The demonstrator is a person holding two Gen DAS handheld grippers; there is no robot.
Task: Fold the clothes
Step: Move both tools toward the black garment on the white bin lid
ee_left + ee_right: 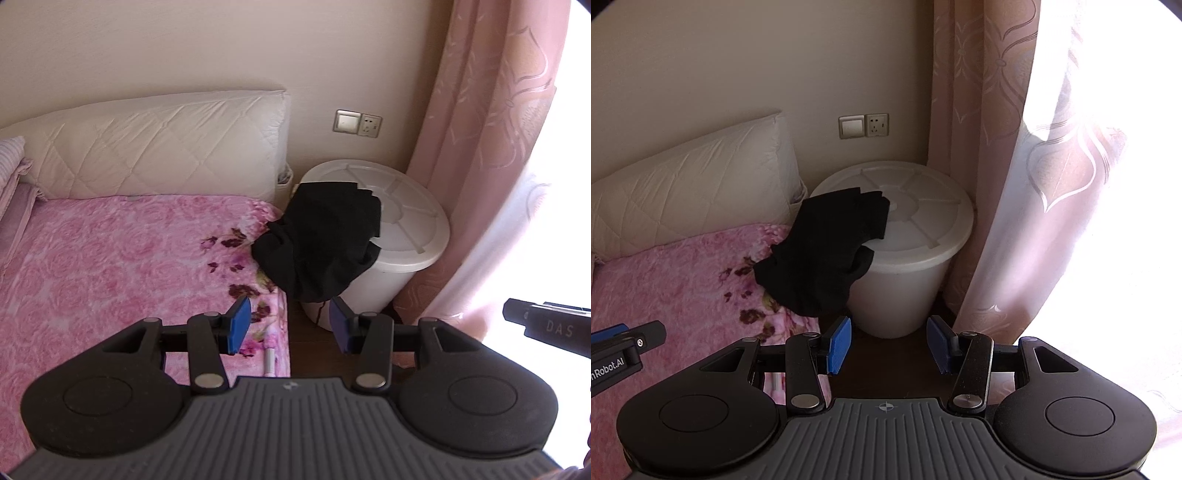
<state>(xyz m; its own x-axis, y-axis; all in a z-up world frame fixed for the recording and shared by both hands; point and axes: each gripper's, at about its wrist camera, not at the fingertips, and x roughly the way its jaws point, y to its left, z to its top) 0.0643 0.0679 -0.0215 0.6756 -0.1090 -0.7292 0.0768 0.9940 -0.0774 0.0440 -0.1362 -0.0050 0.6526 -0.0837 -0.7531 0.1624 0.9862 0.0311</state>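
A crumpled black garment lies draped over the near left side of a white lidded bin, touching the bed's corner. My left gripper is open, its blue pads apart with nothing between them, hovering just short of the garment over the bed edge. My right gripper is open too and holds nothing, in front of the bin's base. Each gripper shows at the edge of the other's view, the right one at the right and the left one at the left.
A bed with a pink floral blanket fills the left, with a white quilted pillow against the wall. A pink curtain hangs right of the bin. A switch and socket sit on the wall.
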